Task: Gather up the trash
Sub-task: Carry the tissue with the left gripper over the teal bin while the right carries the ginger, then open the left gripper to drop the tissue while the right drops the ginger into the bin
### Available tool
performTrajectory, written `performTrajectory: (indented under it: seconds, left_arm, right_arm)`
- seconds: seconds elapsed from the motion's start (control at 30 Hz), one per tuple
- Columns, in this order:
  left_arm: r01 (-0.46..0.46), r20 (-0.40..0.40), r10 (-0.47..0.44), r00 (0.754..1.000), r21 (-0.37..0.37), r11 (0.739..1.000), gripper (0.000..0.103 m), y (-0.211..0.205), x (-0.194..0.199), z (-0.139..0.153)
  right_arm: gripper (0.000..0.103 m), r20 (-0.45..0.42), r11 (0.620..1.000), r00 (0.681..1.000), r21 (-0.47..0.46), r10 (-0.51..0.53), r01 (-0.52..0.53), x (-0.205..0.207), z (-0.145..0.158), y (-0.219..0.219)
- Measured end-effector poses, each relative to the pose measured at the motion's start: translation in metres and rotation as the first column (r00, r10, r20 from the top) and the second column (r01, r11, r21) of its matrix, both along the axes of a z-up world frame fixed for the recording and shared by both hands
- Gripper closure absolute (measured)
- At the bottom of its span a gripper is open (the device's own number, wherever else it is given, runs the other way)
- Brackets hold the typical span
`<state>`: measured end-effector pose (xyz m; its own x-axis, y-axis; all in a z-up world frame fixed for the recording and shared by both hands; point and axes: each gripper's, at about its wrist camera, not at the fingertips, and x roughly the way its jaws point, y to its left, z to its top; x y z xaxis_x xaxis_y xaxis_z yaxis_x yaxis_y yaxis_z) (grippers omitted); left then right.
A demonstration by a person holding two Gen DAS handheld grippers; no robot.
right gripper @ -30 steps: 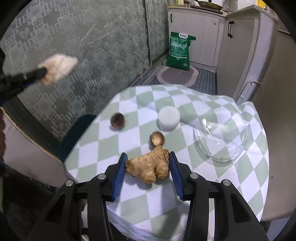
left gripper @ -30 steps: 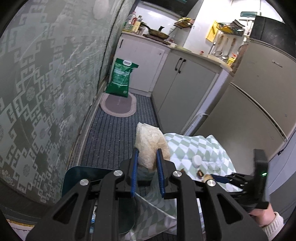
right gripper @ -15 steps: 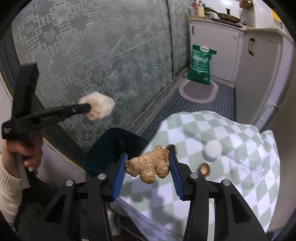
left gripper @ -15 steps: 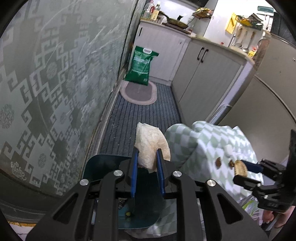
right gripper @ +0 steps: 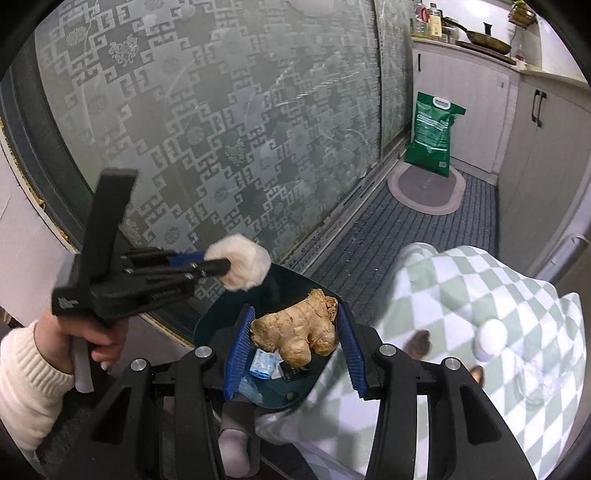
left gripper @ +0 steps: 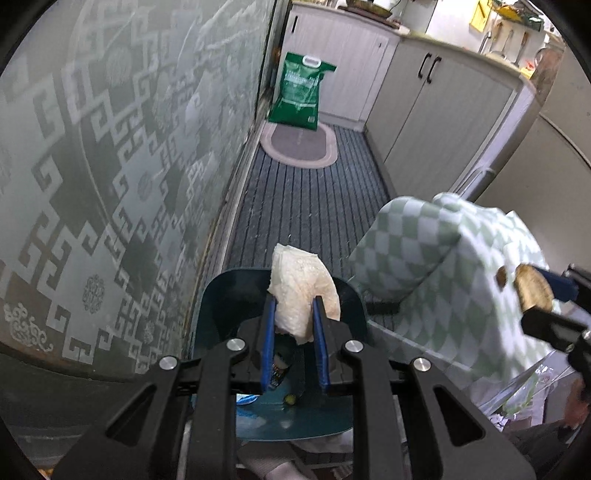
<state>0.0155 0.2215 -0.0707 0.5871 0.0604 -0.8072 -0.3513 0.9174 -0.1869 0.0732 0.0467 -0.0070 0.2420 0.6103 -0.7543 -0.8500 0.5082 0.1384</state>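
On the left, the left claw [left gripper: 293, 325] was clamped on a crumpled, pale wad of tissue [left gripper: 301, 286], held level over the dark teal plastic bin [left gripper: 221, 299] on the floor. To the right, the right claw [right gripper: 295, 341] gripped a knobbly tan ginger root [right gripper: 295, 332] above the same bin, beside the green-checked cloth surface [right gripper: 480, 288].

I see a green sack [left gripper: 301, 92] standing against the white cabinets [left gripper: 343, 55], an oval mat [left gripper: 298, 146] on the striped floor, patterned frosted glass [right gripper: 221, 122] alongside, a pan [right gripper: 484, 35] above.
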Motion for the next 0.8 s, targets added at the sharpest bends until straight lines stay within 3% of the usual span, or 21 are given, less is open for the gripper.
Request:
performTrajectory:
  seconds: [0.3,0.63,0.8]
  left_arm:
    - [0.038,-0.132,-0.036,0.991,0.011,0.999,0.082,0.01,0.004,-0.038]
    - [0.109,-0.264,-0.099,0.959,0.022,0.994,0.082,0.005,0.008,-0.078]
    - [0.143,-0.308,-0.13,0.942,0.018,0.99,0.076,0.001,0.008,-0.089]
  right_arm:
    - [0.057,-0.039,0.999,0.999,-0.043,0.011,-0.012,-0.002,-0.012,0.029]
    - [0.057,-0.097,0.992,0.995,-0.125,-0.006,-0.006,0.003,-0.037,0.054]
    - [0.057,-0.125,0.983,0.992,-0.182,-0.017,-0.006,0.006,-0.053,0.065]
